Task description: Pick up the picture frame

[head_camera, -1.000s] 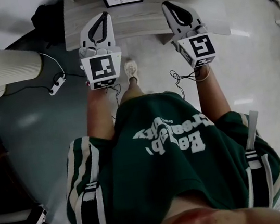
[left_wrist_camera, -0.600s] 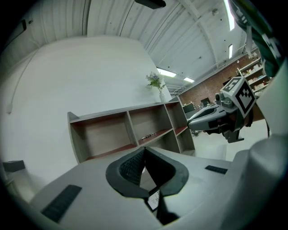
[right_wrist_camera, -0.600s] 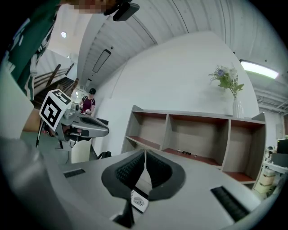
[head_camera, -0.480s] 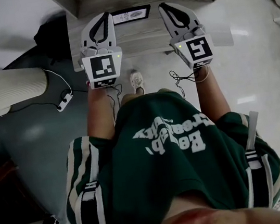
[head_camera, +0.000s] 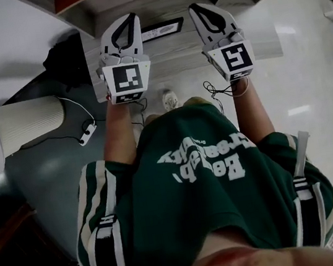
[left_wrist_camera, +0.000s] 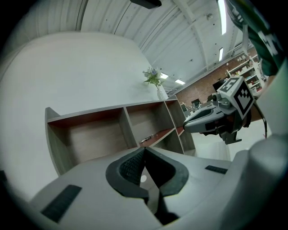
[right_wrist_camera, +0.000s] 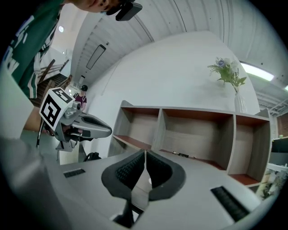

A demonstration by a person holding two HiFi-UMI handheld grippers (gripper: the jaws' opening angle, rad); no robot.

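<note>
The black-edged picture frame [head_camera: 161, 30] lies flat on a low grey table [head_camera: 173, 59] in the head view, in front of a wooden shelf unit [head_camera: 152, 0]. My left gripper [head_camera: 125, 18] is held level just left of the frame, shut and holding nothing. My right gripper [head_camera: 198, 7] is just right of the frame, also shut and holding nothing. In the left gripper view the jaws [left_wrist_camera: 144, 150] meet, and the right gripper [left_wrist_camera: 211, 119] shows alongside. The right gripper view shows its jaws [right_wrist_camera: 145, 155] closed and the left gripper [right_wrist_camera: 85, 126] beside. Neither gripper view shows the frame.
The shelf unit [right_wrist_camera: 193, 130] has open compartments; a small dark item [right_wrist_camera: 182, 155] lies on one board. A vase of flowers [right_wrist_camera: 231, 76] stands on top. A white ribbed cylinder [head_camera: 27, 123], a power strip [head_camera: 87, 133] and a black bag [head_camera: 65, 48] are at left.
The person has stepped forward. Both grippers have advanced over the table and now flank the frame, which earlier lay beyond their tips. The shelf unit has come into view.
</note>
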